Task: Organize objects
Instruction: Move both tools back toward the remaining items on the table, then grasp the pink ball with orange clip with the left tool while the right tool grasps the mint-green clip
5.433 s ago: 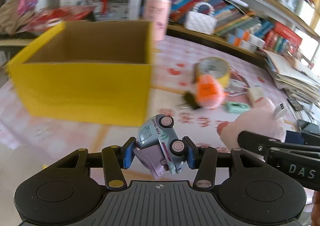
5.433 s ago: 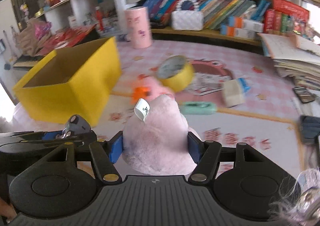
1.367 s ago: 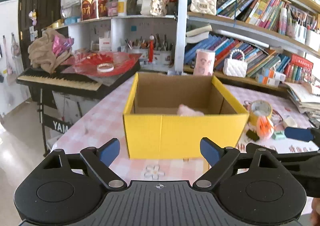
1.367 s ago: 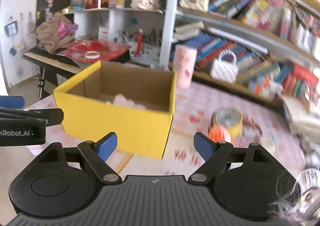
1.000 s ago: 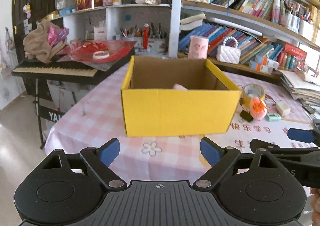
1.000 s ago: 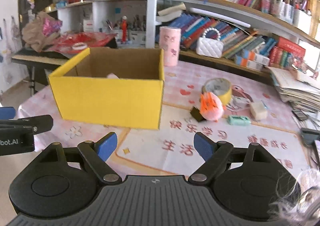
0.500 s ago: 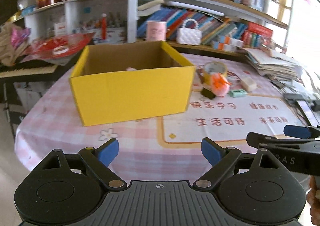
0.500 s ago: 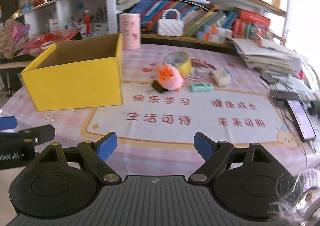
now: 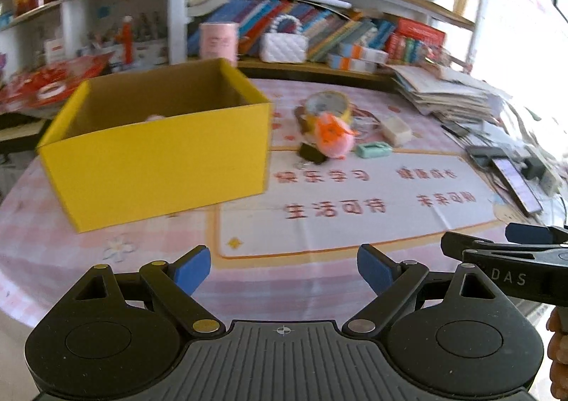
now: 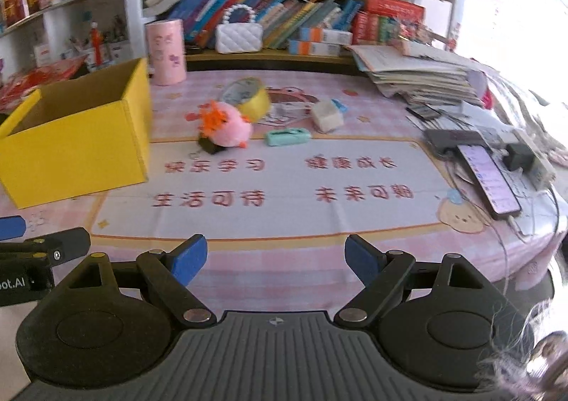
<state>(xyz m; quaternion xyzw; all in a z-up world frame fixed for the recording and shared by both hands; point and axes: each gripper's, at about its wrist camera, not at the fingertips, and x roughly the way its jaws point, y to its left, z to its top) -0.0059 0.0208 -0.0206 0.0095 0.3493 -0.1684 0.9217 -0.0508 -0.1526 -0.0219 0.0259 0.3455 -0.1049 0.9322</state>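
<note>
Objects beyond both wide-spread tools (image 9: 284,267)

Handheld tongs: matte black plastic, blue pads.

Left tongs (image 9: 283,267) and right tongs (image 10: 275,257) match: ribbed grey-black deck with a small crosshair mark, two round black housings either side, angled black link arms on brass and silver pivot screws, blue fingertips (image 9: 190,269). White lettering ending "DAS" marks the right unit's side, "bot.AI" the left's.

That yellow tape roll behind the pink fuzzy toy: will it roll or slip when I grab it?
The tape roll seems to lie flat on its side, so it probably won't roll. Its hollow ring looks stiff and light. The pink toy leans close, so it may get nudged.
</note>
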